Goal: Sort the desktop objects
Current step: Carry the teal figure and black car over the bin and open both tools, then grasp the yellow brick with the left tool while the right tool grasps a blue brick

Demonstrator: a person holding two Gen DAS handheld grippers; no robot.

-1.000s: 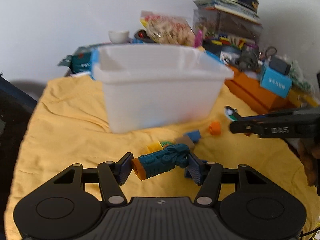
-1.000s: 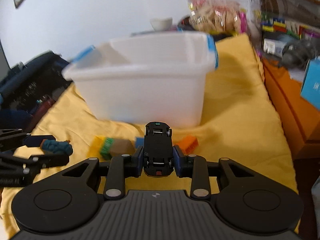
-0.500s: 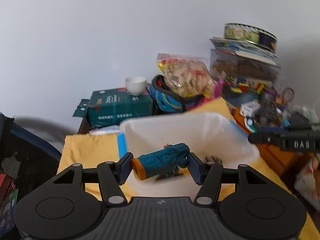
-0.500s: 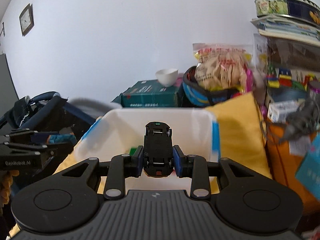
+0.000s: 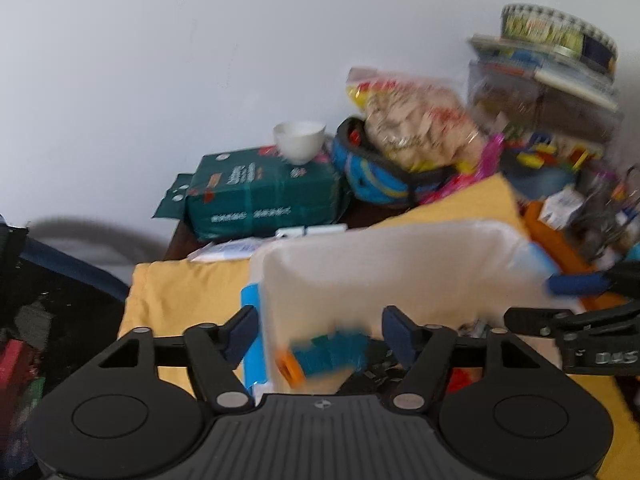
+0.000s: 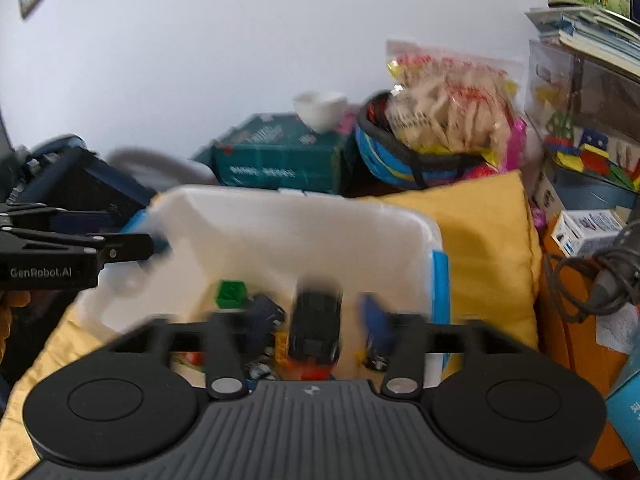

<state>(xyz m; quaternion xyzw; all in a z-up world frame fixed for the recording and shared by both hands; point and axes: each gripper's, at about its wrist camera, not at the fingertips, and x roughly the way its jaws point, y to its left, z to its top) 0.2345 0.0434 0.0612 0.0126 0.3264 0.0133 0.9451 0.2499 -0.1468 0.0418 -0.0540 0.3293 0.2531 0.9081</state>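
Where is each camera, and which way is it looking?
Left wrist: it sits on the left claw, looking forward and down into the white bin; its own open fingers show, with the blurry teal toy beyond them and the right claw at the right edge.
Right wrist: it sits on the right claw, also looking into the white bin; its blurred open fingers show, the black toy car, and the left claw at the left edge.
Both share the bin, green box and white cup.

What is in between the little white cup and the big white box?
In the left wrist view, a green package sits under the white cup, in front of the white bin.
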